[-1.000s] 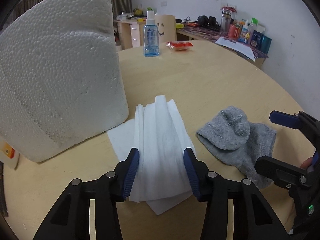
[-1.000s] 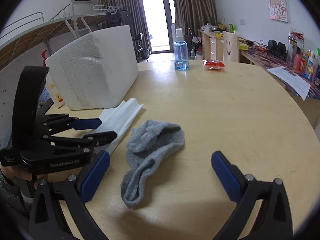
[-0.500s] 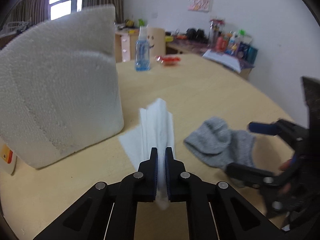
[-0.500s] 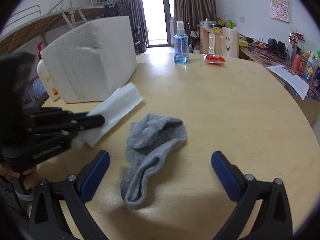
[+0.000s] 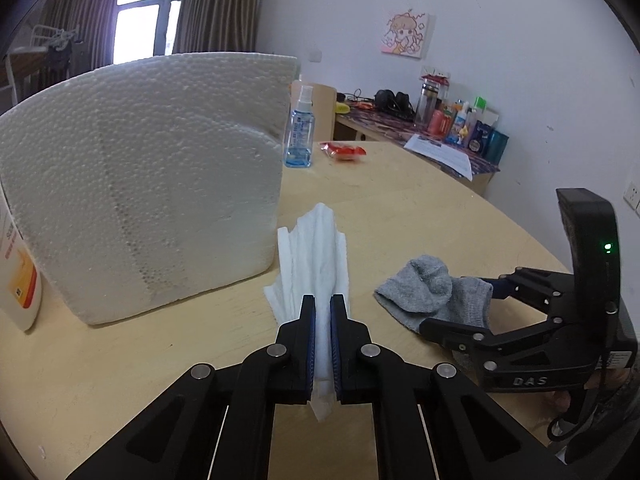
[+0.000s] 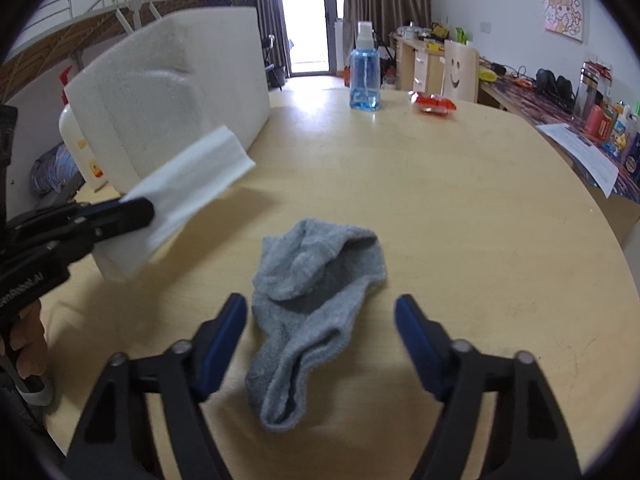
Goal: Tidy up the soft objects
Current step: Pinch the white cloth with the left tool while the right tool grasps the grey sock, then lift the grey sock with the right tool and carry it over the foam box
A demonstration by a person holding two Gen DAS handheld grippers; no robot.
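Note:
My left gripper point(image 5: 322, 308) is shut on a white paper tissue point(image 5: 316, 256) and holds it lifted above the round wooden table point(image 5: 400, 208). In the right wrist view the tissue point(image 6: 188, 196) hangs in the air from the left gripper point(image 6: 138, 210). A grey sock point(image 6: 316, 292) lies crumpled on the table. My right gripper point(image 6: 320, 320) is open, its blue fingers on either side of the sock's lower half, just above it. The sock also shows in the left wrist view point(image 5: 432, 288), with the right gripper point(image 5: 500, 300) around it.
A large white foam block point(image 5: 140, 184) stands at the left. A blue spray bottle point(image 6: 364, 76) and a red packet point(image 6: 434, 102) sit at the far side. A white and orange bottle point(image 5: 18, 272) stands by the block. A cluttered desk point(image 6: 560, 96) runs along the right wall.
My left gripper closed on the tissue and lifted it off the table. My right gripper moved forward over the sock and narrowed its opening.

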